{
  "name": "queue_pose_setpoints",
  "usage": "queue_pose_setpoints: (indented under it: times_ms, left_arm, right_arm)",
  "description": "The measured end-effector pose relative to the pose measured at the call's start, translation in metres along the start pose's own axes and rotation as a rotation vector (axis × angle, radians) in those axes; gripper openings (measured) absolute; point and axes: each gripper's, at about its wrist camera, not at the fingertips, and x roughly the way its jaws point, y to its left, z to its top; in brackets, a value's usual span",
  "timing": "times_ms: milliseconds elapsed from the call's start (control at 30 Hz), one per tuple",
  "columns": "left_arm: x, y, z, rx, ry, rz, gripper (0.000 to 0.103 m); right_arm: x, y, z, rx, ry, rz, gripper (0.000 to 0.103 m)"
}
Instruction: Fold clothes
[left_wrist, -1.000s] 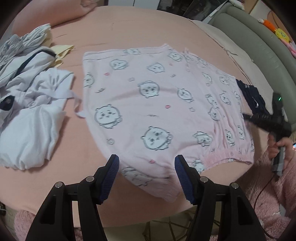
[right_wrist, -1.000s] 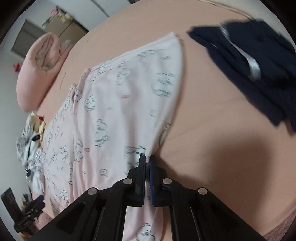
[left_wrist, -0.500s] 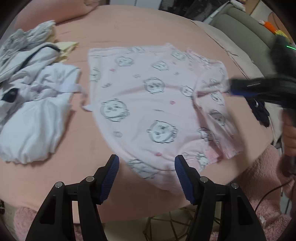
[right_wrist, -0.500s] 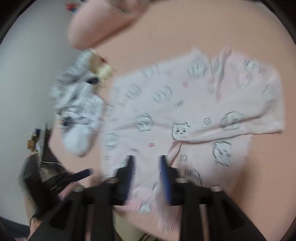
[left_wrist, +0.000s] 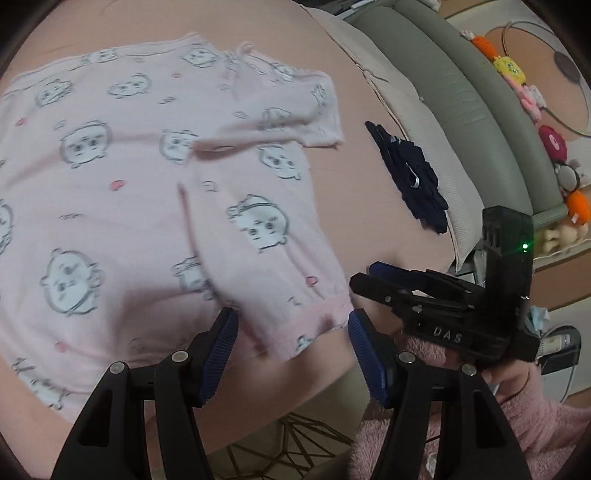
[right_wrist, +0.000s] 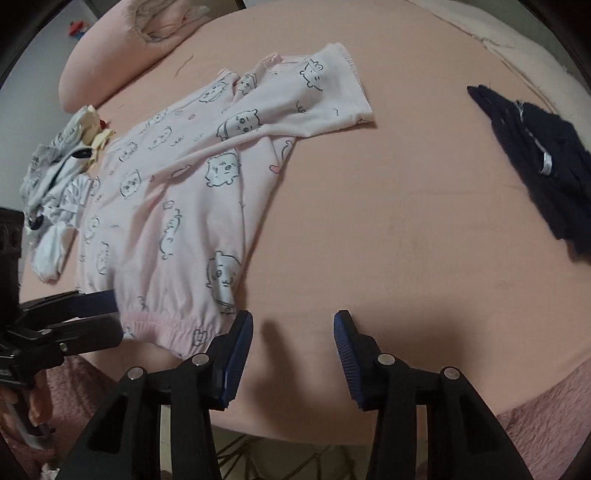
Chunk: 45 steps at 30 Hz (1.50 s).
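A pink top with a cartoon-face print (left_wrist: 140, 192) lies on the pink bed; its right side and sleeve (left_wrist: 295, 122) are folded in over the body. It also shows in the right wrist view (right_wrist: 192, 192). My left gripper (left_wrist: 290, 339) is open and empty, hovering at the top's elastic hem. My right gripper (right_wrist: 293, 347) is open and empty over bare sheet just right of the hem; it also shows in the left wrist view (left_wrist: 364, 275).
A dark navy garment (right_wrist: 543, 162) lies to the right on the bed (right_wrist: 406, 221). A pile of white and yellow clothes (right_wrist: 59, 177) and a pink pillow (right_wrist: 122, 44) are at the far left. A grey-green sofa with toys (left_wrist: 461, 92) borders the bed.
My right gripper carried the top's right edge over onto the body, let go and pulled back to the near edge, now open. My left gripper shifted right along the hem.
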Motion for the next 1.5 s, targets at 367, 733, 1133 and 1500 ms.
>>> queue_pose_setpoints:
  times_ms: [367,733,1133,1500]
  left_arm:
    - [-0.062,-0.009,0.011,0.062,-0.151,0.118,0.007]
    - [-0.096,0.070,-0.047,-0.156,-0.121,0.206,0.007]
    - [-0.080,0.076,-0.049,-0.178,-0.074,0.161,0.009]
    - [-0.070,0.080,-0.054,-0.189,-0.037,0.185,0.014]
  right_arm:
    - [-0.016,0.013,0.009,-0.060,-0.017,0.028,0.045]
    - [0.003,0.122,0.039,-0.307,-0.049,0.079,0.045]
    - [0.006,0.111,0.033,-0.347,-0.028,0.046,0.053]
    - [0.013,0.085,0.021,-0.322,0.014,0.055,0.058]
